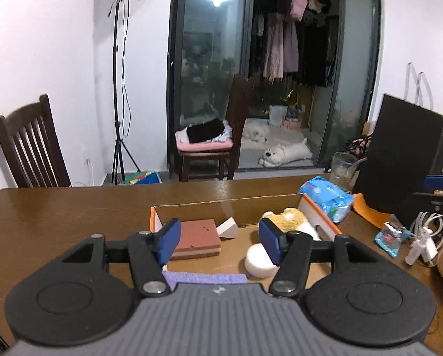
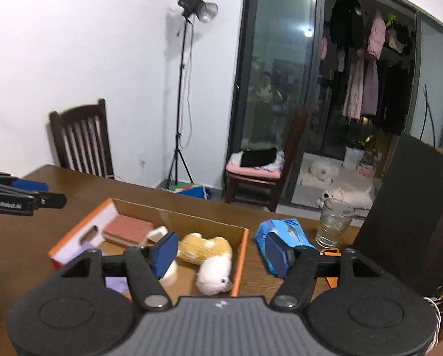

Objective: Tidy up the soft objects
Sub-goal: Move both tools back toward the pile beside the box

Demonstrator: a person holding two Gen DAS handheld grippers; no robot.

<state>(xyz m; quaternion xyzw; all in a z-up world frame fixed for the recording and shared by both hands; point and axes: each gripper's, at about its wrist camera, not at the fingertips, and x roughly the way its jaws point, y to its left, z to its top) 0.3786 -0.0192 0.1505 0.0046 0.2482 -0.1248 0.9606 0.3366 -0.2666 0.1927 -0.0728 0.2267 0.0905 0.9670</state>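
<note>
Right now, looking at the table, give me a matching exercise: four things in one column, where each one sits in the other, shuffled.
Things:
1. plush toy
2. tissue pack
3. glass
4. brick-red sponge

Places:
A. on the table just right of the cardboard box
B. inside the box, at its left end
C. inside the box, at its right end
D. on the table beside the black panel

Pairs: 1-C, 2-A, 3-D, 4-B

Even indoor light is seen; a lamp glare [image 1: 217, 0] is reflected in the dark glass door [image 1: 212, 68]. Edges are bent by fisheye distortion, with slight blur.
</note>
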